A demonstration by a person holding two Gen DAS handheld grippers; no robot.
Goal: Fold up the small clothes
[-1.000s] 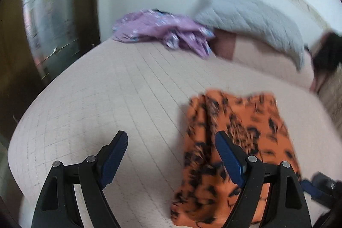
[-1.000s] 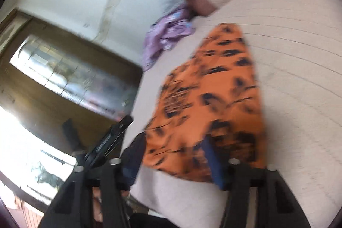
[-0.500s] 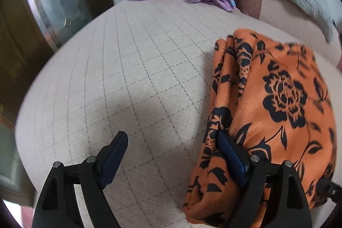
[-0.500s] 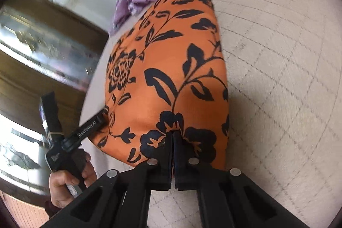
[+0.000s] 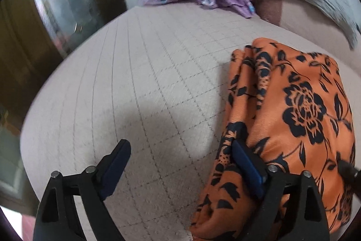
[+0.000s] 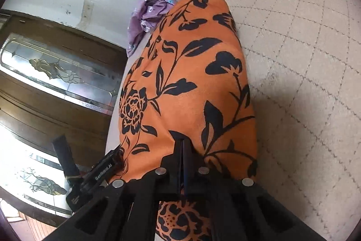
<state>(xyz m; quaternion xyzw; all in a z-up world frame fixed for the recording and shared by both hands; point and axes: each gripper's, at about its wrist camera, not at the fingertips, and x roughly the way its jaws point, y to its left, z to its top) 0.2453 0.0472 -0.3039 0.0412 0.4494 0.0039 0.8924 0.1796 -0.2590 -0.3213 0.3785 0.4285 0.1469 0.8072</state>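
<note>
Since the earlier frame, both hand-held grippers have come down to the near edge of the orange floral garment (image 5: 300, 105), which lies on the quilted bed (image 5: 140, 87) at the right of the left wrist view. The right hand-held gripper (image 6: 183, 143) is pressed together, pinching that near edge at lower centre of its view, while the left hand-held gripper (image 5: 180, 162) has just been opening and stands spread, one pad against the bunched left side and bare bedding between the fingers. For a clean fold, I judge the left one should shift rightward to straddle every bunched layer before closing, level with the right pinch.
</note>
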